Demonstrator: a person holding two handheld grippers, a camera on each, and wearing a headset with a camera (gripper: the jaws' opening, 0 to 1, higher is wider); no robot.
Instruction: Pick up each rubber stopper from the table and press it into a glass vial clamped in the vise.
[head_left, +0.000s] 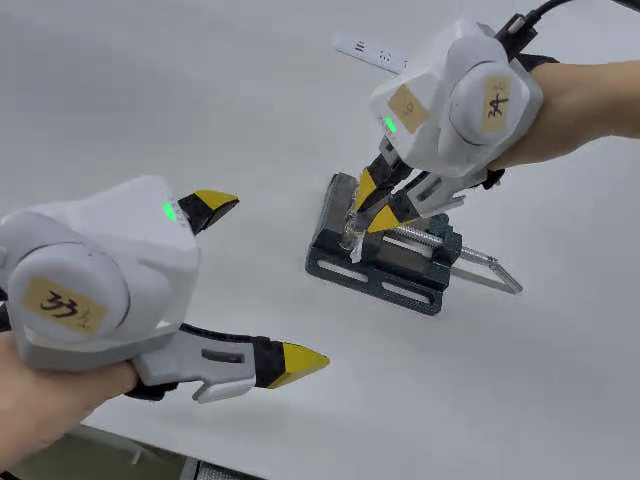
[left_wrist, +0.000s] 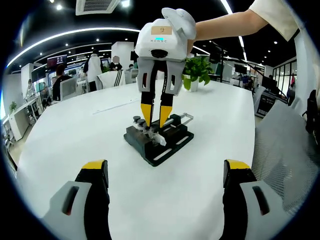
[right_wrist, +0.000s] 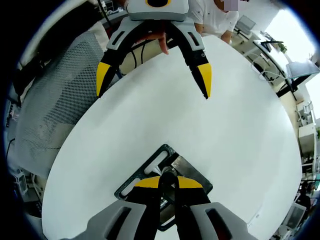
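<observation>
- The right gripper (head_left: 375, 205) points down over the vise (head_left: 400, 260). Its jaws are almost closed, with only a narrow gap between the yellow tips.
- In the right gripper view a dark rubber stopper (right_wrist: 167, 175) sits between these tips, and they seem to press on it from both sides.
- The stopper is at the top of a glass vial (head_left: 350, 238), which stands upright in the vise.
- In the left gripper view, more vials with dark tops stand in a row in the vise, just beside the right gripper's tips.
- The vise stands on the white worktop (head_left: 200, 100), well apart from its near edge.
- The left gripper (head_left: 258, 285) is above the worktop, closer to the near edge. Its jaws are wide open and hold nothing.
</observation>
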